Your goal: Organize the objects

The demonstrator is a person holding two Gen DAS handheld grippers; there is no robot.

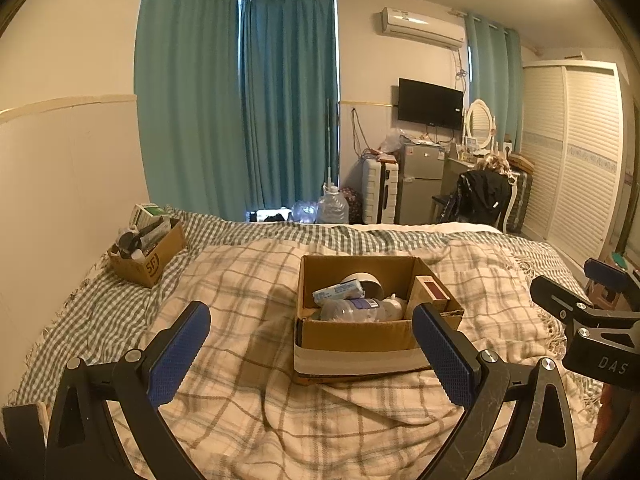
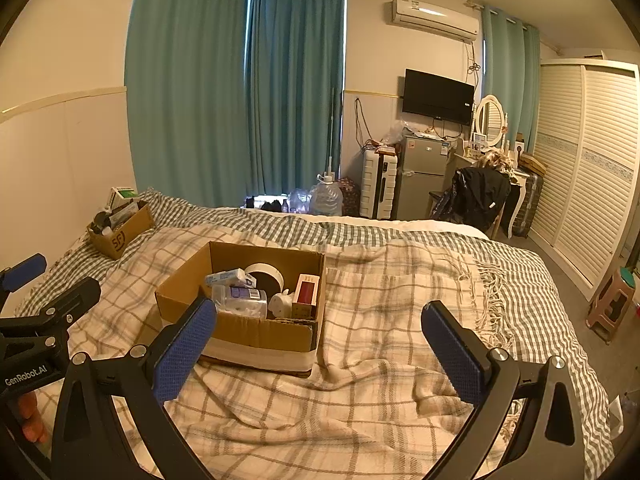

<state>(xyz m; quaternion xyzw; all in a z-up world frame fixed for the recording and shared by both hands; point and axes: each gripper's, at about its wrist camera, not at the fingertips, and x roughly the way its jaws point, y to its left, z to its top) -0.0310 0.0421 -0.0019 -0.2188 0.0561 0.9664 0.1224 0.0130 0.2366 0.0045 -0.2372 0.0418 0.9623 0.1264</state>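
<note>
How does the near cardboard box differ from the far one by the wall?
The near box sits mid-bed on the plaid blanket; the far box sits at the wall-side edge. The near box looks wider, with contents below its rim; the far box's contents poke above it. Both are open brown cardboard.

Each claw, left (image 1: 312, 356) and right (image 2: 320, 356), is built from black angular arms joined by silver screws and faced with blue textured pads (image 1: 178, 354). White lettering "GenRobot.AI" and "DAS" is printed on the bodies.
</note>
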